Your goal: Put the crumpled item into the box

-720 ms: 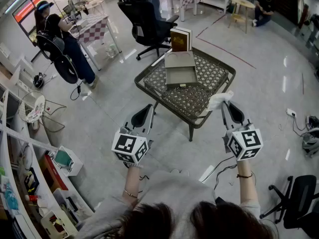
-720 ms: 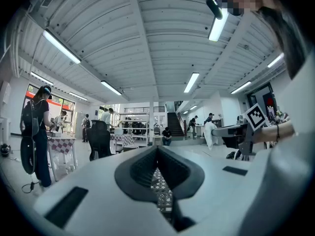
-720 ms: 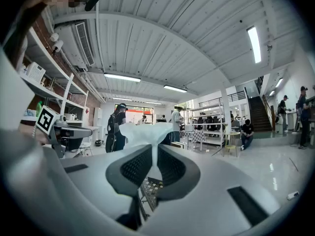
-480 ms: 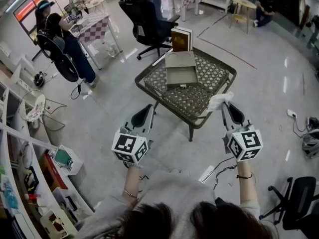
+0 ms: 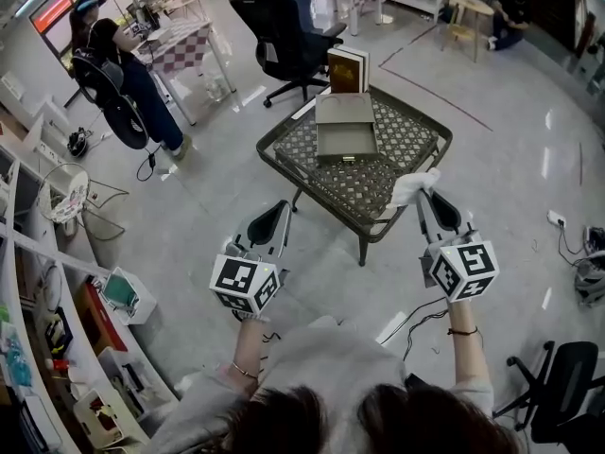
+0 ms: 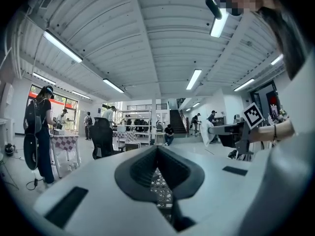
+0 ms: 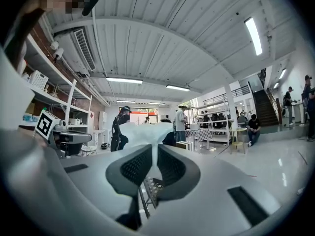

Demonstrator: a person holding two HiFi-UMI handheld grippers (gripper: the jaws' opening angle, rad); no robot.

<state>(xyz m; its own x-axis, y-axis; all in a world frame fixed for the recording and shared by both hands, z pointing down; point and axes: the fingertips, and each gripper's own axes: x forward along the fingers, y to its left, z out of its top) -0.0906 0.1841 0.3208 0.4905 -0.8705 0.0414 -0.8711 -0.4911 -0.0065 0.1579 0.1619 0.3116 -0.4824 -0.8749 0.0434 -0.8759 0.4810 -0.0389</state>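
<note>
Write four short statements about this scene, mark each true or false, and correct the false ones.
1. The right gripper is clamped on the crumpled white item. True.
2. The crumpled white item lies inside the box. False: it is held at the near corner of the lattice table, outside the box.
3. The box lies open on the lattice table. True.
4. The left gripper holds a book. False: nothing is between its jaws.

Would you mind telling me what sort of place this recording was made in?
Likely an open workshop or lab hall: a wheeled office chair, storage shelving along one side, and a person standing at a checked-cloth table.
</note>
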